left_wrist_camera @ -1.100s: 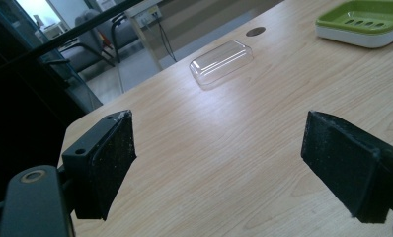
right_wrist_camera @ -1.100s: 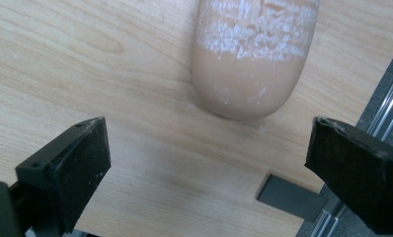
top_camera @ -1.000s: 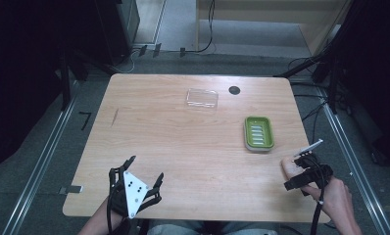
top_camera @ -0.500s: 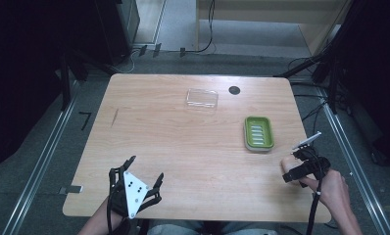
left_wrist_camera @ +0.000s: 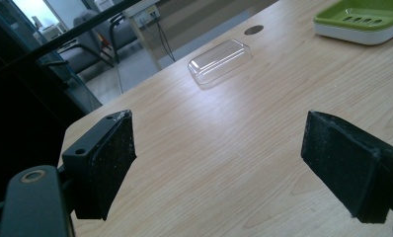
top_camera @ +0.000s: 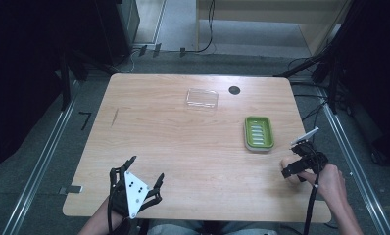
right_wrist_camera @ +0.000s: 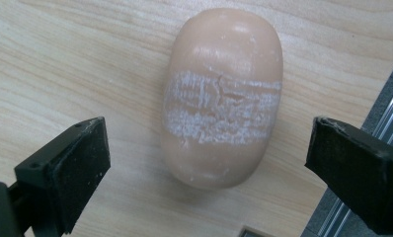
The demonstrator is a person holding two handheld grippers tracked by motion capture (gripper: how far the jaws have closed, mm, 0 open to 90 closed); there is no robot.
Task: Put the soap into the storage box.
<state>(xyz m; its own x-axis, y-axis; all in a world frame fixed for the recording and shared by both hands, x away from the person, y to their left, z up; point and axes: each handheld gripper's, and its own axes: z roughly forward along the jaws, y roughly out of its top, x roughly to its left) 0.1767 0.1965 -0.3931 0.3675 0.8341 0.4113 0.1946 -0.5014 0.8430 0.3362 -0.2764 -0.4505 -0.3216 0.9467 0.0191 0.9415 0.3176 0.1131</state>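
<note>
My right hand-held gripper (right_wrist_camera: 204, 163) is wide open right over the peach soap bar (right_wrist_camera: 223, 96), which lies on the tabletop (top_camera: 183, 142) near its right edge. Green soap dish (top_camera: 258, 132) just beyond it holds nothing, and the clear lid (top_camera: 202, 98) lies apart. Left hand-held gripper (left_wrist_camera: 219, 163) is wide too, holding nothing.

- A lab or test room is suggested.
- A bare wooden table (top_camera: 183, 142) is framed by metal floor rails (top_camera: 41, 161).
- Cables (top_camera: 210, 29) are trailed across grey flooring.
</note>
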